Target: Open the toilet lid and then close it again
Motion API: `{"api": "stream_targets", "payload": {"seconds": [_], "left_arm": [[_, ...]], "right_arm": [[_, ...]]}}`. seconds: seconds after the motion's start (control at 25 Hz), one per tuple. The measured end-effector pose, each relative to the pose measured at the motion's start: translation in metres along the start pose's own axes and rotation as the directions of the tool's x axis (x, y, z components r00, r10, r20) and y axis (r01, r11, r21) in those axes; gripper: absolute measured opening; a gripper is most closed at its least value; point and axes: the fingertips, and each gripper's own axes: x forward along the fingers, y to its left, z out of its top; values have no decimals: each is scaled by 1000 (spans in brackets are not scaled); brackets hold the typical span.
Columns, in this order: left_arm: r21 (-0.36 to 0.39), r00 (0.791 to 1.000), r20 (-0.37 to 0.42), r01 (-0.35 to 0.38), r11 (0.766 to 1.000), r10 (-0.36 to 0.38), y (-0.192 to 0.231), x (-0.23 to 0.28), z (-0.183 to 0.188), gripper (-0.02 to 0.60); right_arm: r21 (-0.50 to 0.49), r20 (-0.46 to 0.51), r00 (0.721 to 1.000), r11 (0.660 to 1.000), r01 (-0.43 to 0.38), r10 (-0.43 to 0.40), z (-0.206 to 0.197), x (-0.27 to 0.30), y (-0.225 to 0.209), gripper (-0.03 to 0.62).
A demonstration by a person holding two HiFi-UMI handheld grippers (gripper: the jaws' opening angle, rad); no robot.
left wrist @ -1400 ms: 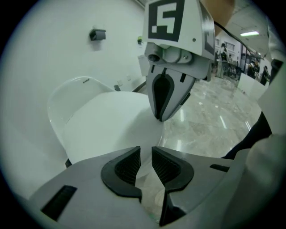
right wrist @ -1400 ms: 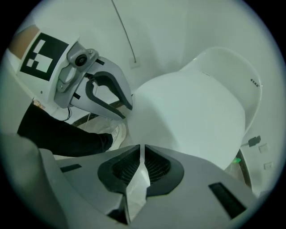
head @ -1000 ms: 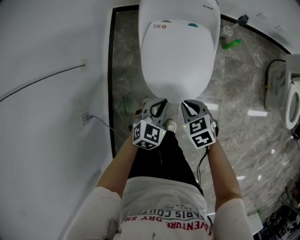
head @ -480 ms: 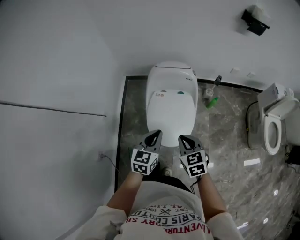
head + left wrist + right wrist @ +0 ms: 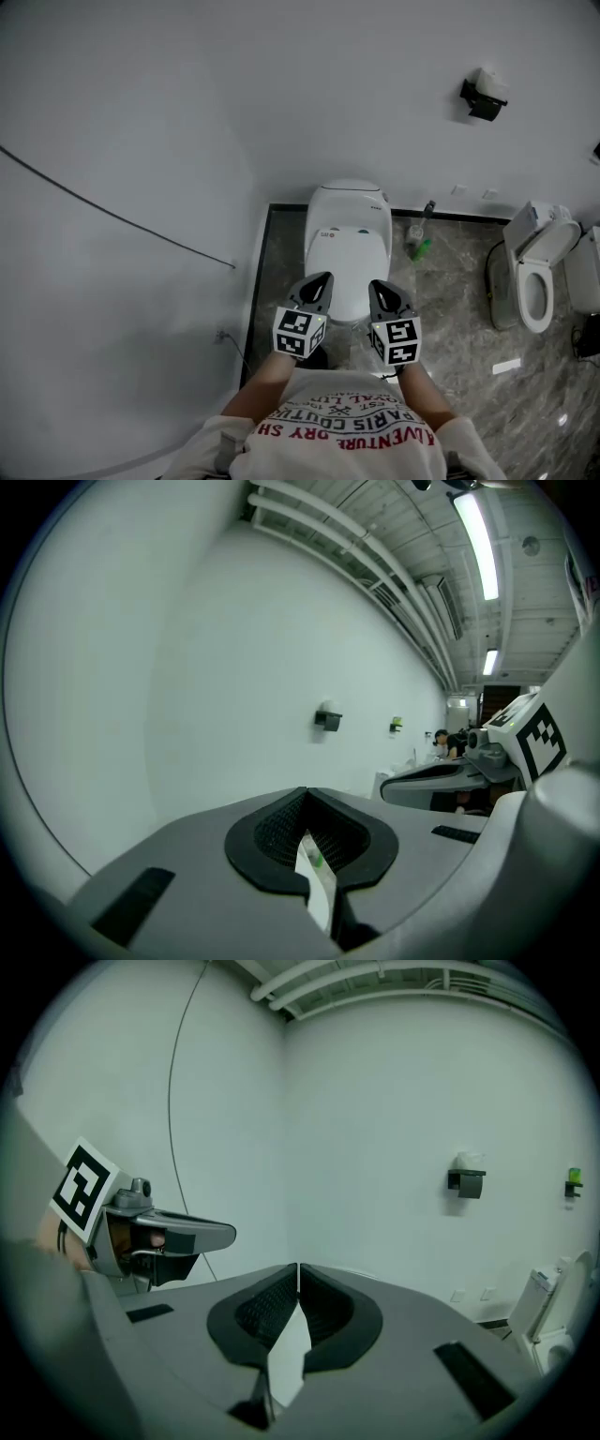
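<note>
Both grippers had lifted away from the front edge of the toilet (image 5: 348, 220) since a second earlier, and far more of the room had come into the head view. The left gripper (image 5: 320, 278) and right gripper (image 5: 378, 284) were held side by side, seen over the toilet's front end. It stood against the wall on the marble floor (image 5: 450, 323) with its lid (image 5: 348, 267) down. Each gripper's jaws were pressed together at the tips, with nothing between them. A green bottle (image 5: 420, 248) lay near the toilet, and a second toilet (image 5: 534, 272) stood well off to the right.
</note>
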Motion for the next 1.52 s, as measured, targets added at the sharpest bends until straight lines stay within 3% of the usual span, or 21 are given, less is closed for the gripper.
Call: {"api": "stream_targets", "payload": {"seconds": [0.2, 0.36, 0.44, 1.04, 1.52], "left_arm": [[7, 999, 28, 23, 1000, -23, -2, -9, 28, 6], [54, 997, 75, 12, 998, -16, 0, -15, 44, 6], [69, 995, 95, 2, 998, -9, 0, -16, 51, 6], [-49, 992, 129, -10, 999, 16, 3, -11, 65, 6], [-24, 991, 129, -29, 999, 32, 12, -15, 61, 6]], "right_arm": [[-6, 95, 995, 1000, 29, -28, 32, -7, -2, 20], [6, 168, 985, 999, 42, -43, 50, -11, -3, 20], [-5, 167, 984, 998, 57, -55, 54, -10, -4, 20], [-29, 137, 988, 997, 74, -70, 47, -16, -15, 17], [-42, 128, 990, 997, 71, -65, 42, -9, -10, 17]]}}
